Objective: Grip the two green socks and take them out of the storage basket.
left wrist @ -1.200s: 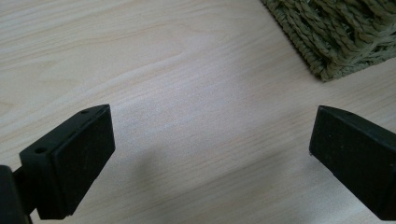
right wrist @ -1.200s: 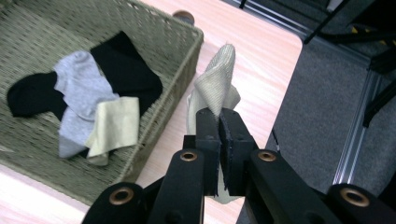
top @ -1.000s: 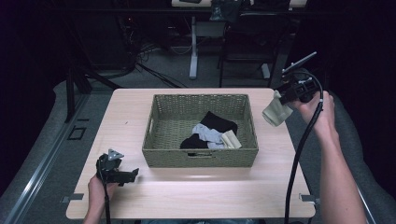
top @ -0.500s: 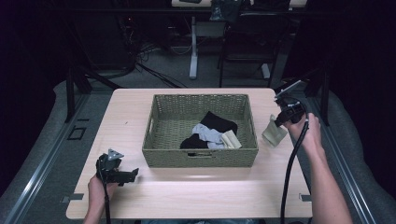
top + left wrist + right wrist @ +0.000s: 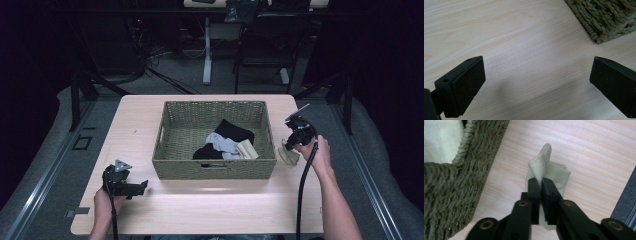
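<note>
The right claw [image 5: 541,185] pinches a pale olive sock [image 5: 548,171] between its two black jaws, which have just been easing apart a little while the fabric sits in the narrow gap between them. In the right gripper view the pads still meet the cloth on both sides: a fold of the sock stands up just beyond the jaw tips, and the rest spreads flat on the tabletop [image 5: 594,150] beneath and beyond them. A woven basket [image 5: 461,170] lies just to the left of this claw in that view, its wall near the sock but not touching it. In the high view the right claw [image 5: 291,146] points down at the sock [image 5: 288,154], which rests on the tabletop [image 5: 220,210] just outside the basket's right wall [image 5: 268,135].

Inside the basket, well to the left of the right claw, lie a black sock [image 5: 234,131], a grey sock [image 5: 223,145] and a cream sock [image 5: 248,149], bunched together.

The left claw [image 5: 536,82] is spread wide with nothing between its jaws, held low over bare tabletop. A corner of the basket [image 5: 604,20] sits ahead of it and to its right. In the high view the left claw [image 5: 141,187] is at the near left of the tabletop, close to the basket's front wall.
</note>
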`<state>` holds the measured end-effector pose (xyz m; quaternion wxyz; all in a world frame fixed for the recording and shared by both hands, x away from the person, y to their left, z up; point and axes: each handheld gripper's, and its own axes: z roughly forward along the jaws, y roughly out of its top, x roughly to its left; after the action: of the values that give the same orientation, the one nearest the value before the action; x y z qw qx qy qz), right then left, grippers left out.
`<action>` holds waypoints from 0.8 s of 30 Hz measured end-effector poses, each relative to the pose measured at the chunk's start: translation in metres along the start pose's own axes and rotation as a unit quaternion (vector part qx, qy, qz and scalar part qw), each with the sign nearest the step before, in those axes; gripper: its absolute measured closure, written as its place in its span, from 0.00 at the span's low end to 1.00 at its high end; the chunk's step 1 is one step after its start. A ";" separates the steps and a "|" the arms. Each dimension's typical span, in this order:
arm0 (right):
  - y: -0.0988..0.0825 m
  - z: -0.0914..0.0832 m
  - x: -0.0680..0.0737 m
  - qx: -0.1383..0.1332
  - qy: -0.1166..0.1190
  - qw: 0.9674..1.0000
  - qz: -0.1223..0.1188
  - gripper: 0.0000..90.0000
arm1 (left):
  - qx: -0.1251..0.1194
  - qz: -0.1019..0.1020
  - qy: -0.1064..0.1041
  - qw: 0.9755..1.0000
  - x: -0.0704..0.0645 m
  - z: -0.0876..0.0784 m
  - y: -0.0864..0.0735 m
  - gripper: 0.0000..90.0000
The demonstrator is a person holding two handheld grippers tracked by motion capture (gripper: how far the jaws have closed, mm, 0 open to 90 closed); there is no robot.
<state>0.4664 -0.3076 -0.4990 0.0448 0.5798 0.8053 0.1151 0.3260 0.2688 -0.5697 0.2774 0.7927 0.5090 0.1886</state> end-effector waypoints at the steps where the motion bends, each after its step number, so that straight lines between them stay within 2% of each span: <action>1: -0.001 -0.001 0.001 -0.012 0.002 1.000 0.006 0.79 | 0.000 0.000 0.000 1.000 0.000 0.000 0.000 0.00; 2: 0.000 -0.007 0.000 -0.006 0.003 1.000 -0.002 0.76 | -0.001 0.001 0.000 1.000 0.000 0.000 0.000 0.00; 4: 0.000 -0.017 0.002 -0.022 0.000 1.000 -0.002 0.67 | -0.002 0.003 0.000 1.000 0.000 0.000 0.000 0.00; 6: 0.001 -0.029 0.003 -0.025 -0.002 1.000 -0.009 0.60 | -0.002 0.001 0.000 1.000 0.000 0.000 0.000 0.00; 12: 0.006 -0.068 0.015 -0.069 0.004 0.997 -0.024 0.41 | 0.000 0.003 0.000 1.000 0.000 0.000 0.000 0.00; 19: 0.020 -0.108 0.042 -0.114 0.011 0.992 -0.053 0.24 | -0.001 0.004 0.001 1.000 0.000 0.000 0.000 0.00; 22: 0.029 -0.116 0.059 -0.128 0.019 0.989 -0.069 0.20 | -0.001 0.004 0.000 1.000 0.000 0.000 0.000 0.00; 23: 0.032 -0.117 0.065 -0.129 0.024 0.988 -0.076 0.19 | -0.001 0.004 0.000 1.000 0.000 0.000 0.000 0.00; 24: 0.035 -0.118 0.069 -0.123 0.018 0.989 -0.084 0.19 | -0.001 0.004 0.000 1.000 0.000 0.000 0.000 0.00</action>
<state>0.4522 -0.2481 -0.3722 0.1108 0.4984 0.8314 0.2193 0.3260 0.2684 -0.5694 0.2773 0.7946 0.5054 0.1906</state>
